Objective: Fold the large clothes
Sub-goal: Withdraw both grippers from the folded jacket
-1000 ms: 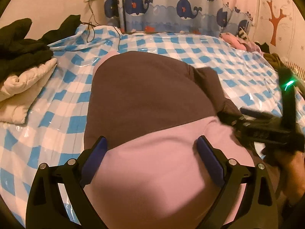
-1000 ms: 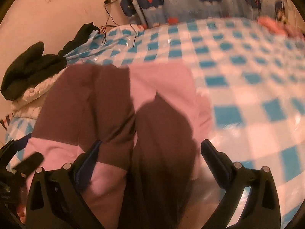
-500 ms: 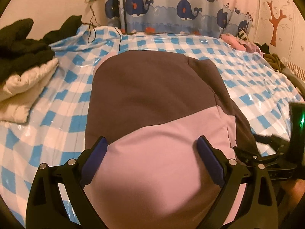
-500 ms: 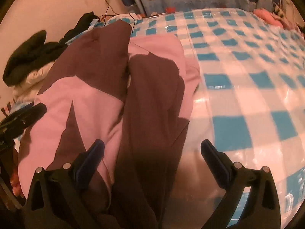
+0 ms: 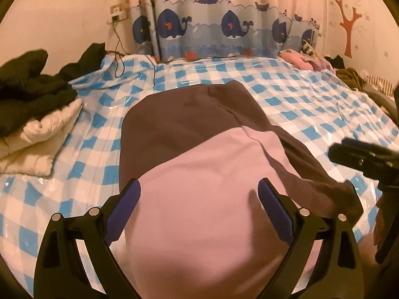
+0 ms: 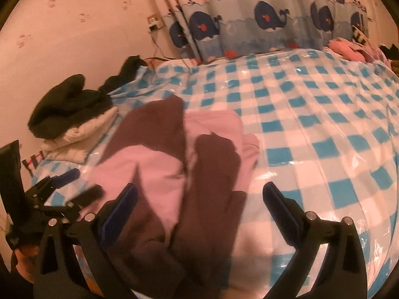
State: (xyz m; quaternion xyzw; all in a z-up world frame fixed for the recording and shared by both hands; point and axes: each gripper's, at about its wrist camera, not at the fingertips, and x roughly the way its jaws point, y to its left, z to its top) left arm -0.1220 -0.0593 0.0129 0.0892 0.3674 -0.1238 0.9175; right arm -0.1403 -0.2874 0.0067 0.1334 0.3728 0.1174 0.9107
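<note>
A brown and pink garment [image 5: 199, 169] lies flat on the blue-checked bed cover [image 5: 74, 172], brown part at the far end and pink part nearest me. My left gripper [image 5: 199, 204] hovers open over the pink part, with nothing between its fingers. In the right wrist view the same garment [image 6: 174, 164] shows a brown sleeve folded across its right side. My right gripper [image 6: 199, 209] stands open above the near end of that sleeve. The right gripper also appears at the right edge of the left wrist view, held by a hand [image 5: 381, 226].
A stack of black and white folded clothes [image 5: 32, 104] sits at the bed's left edge. Pink clothes [image 5: 301, 59] lie at the far right by the whale curtain [image 5: 224, 32]. A black cable [image 5: 119, 49] runs from a wall socket onto the bed.
My right gripper has drawn back from the garment to the right and lifted. The sleeve now lies folded along the garment's right side. My left gripper has barely moved.
</note>
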